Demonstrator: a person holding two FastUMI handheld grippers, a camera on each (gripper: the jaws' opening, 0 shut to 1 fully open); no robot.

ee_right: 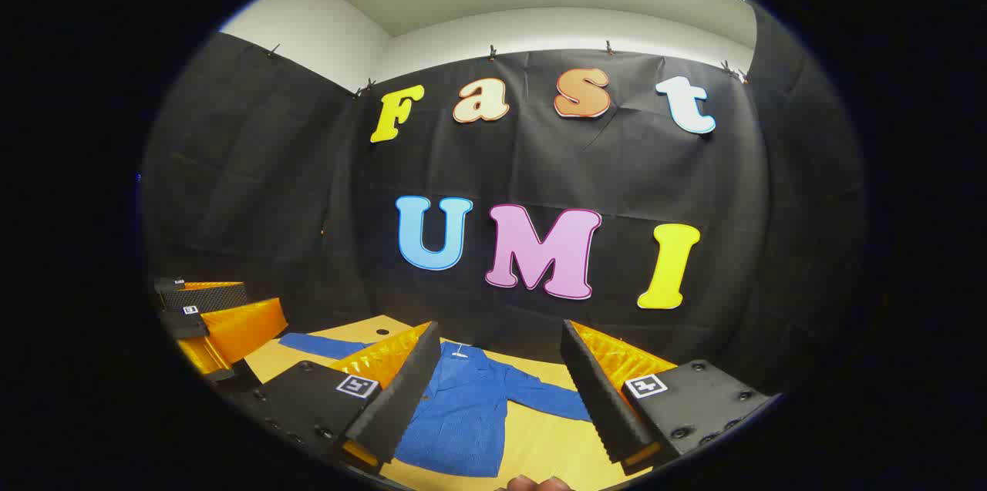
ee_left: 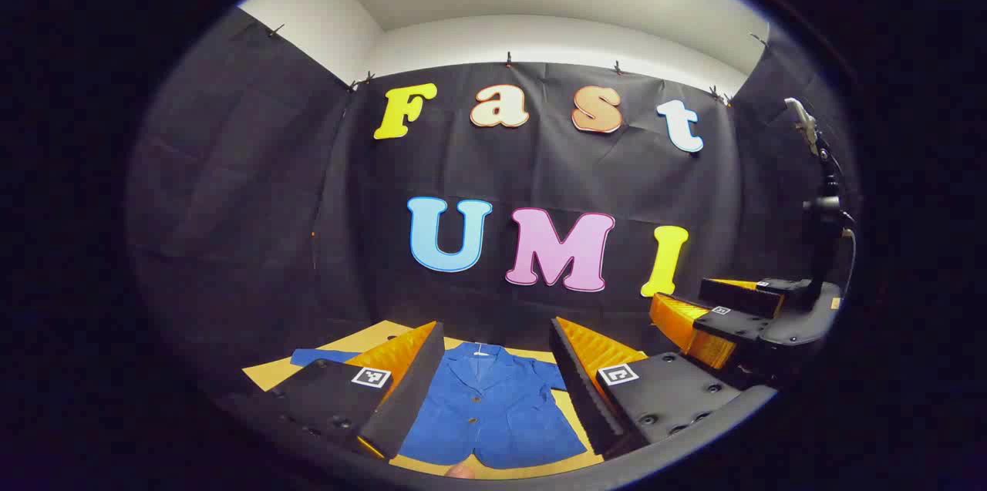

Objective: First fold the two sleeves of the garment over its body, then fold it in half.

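Blue jacket flat on the table, both grippers hovering above it with jaws spread wide.

The blue jacket (ee_left: 490, 410) lies face up on the yellow-tan table (ee_right: 540, 437), collar toward the black cloth wall, both sleeves stretched out sideways and nothing folded yet. Bare tabletop shows past its hem and beside each sleeve, so there is room along every edge. The left gripper (ee_left: 493, 379) hangs over the jacket's body, fingers well apart, gripping nothing. The right gripper (ee_right: 501, 391) does the same over the jacket's right side, jaws open and empty; in the left gripper view it sits off to the right, near a black stand (ee_left: 821, 213).
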